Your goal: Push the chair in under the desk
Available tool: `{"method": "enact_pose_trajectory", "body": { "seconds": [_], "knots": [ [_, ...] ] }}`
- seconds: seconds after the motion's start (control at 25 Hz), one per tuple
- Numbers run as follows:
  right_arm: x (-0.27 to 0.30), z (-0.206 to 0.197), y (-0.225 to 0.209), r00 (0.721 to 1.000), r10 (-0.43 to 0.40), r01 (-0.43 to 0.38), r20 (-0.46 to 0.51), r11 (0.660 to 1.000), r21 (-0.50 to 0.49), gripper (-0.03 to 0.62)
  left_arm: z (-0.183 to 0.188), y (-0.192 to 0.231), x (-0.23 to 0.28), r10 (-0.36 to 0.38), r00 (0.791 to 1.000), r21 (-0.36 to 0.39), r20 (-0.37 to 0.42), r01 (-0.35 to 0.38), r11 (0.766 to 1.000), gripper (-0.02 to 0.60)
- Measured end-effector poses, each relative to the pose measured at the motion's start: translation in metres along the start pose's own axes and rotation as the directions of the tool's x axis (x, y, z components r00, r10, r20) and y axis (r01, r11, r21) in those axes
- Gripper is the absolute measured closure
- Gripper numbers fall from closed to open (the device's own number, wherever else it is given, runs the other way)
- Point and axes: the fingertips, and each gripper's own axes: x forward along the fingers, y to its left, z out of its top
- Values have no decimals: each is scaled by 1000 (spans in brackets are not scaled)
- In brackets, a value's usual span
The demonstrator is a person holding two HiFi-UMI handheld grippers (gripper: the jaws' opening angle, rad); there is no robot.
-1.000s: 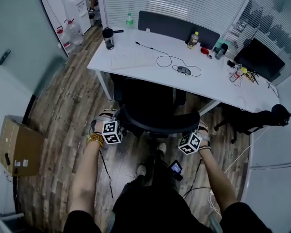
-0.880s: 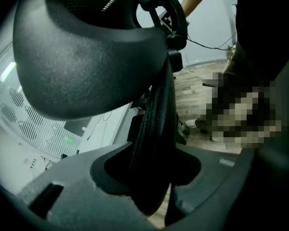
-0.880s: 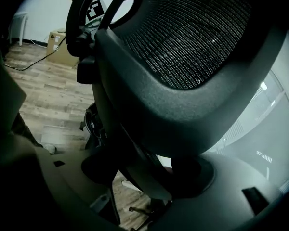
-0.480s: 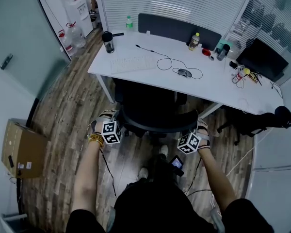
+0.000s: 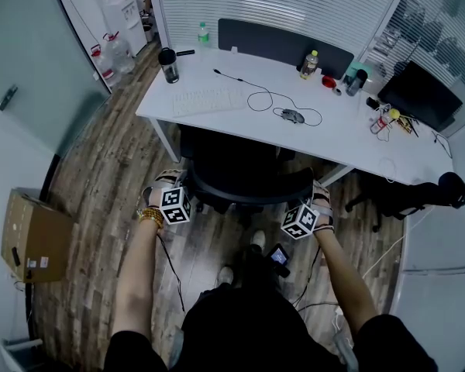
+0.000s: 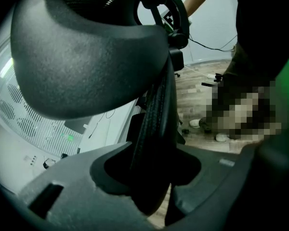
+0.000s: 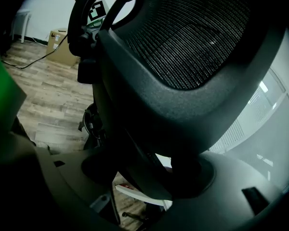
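Observation:
The black mesh office chair [image 5: 244, 170] stands at the white desk [image 5: 217, 124], its seat partly under the desktop and its backrest toward me. My left gripper [image 5: 180, 194] is shut on the backrest's left edge, and my right gripper [image 5: 308, 204] on its right edge. In the left gripper view the backrest's dark rim [image 6: 156, 129] runs down between the jaws of the left gripper [image 6: 151, 179]. The right gripper view shows the right gripper [image 7: 149, 174] clamped round the frame below the mesh backrest [image 7: 192, 42]. The chair's base is hidden.
On the desk lie a keyboard [image 5: 205, 99], a mouse [image 5: 293, 115] with its cable, a black flask [image 5: 168, 64] and bottles. A second black chair [image 5: 418, 192] stands at the right. A cardboard box [image 5: 31, 235] sits on the wooden floor at the left.
The chair and both grippers have moved forward toward the desk, and more of the seat lies under the desktop. Both grips are unchanged.

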Motion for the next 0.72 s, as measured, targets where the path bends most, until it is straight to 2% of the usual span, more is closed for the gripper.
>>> {"method": "enact_pose_trajectory", "body": {
  "seconds": [0.72],
  "knots": [
    [39, -3, -37, 1000, 14, -13, 19, 1000, -24, 281, 8, 40, 30, 7, 1000, -19, -16, -7, 1000, 399]
  ]
}}
